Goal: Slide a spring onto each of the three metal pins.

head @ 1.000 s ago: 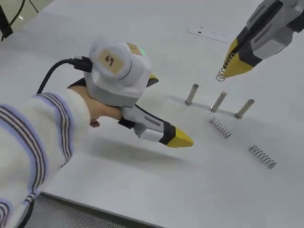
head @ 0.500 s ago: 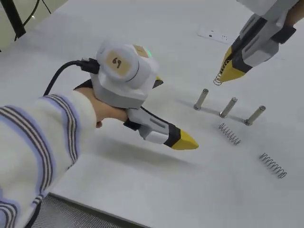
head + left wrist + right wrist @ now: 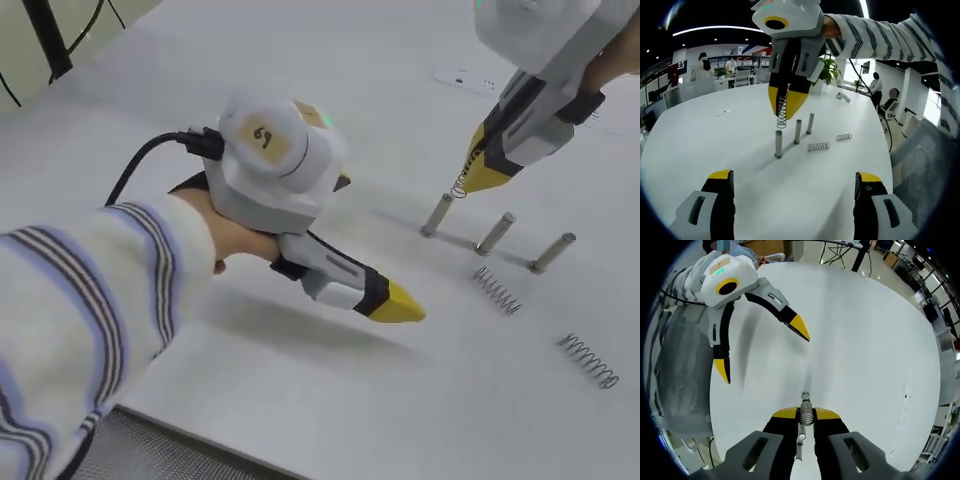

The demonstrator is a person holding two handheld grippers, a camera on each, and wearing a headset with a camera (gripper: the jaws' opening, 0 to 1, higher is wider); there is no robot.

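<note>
Spring [image 3: 459, 186] hanging above the row's 9 o'clock pin [image 3: 437, 214]
Right tongs [image 3: 482, 172] are pinching it, left tongs [image 3: 794, 176] gaping empty; tilt risks coils snagging the tip

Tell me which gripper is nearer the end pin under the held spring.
Right. The right gripper hovers just above that pin, holding a spring over its top. The left gripper, open, is held off to the side, clear of it.
</note>
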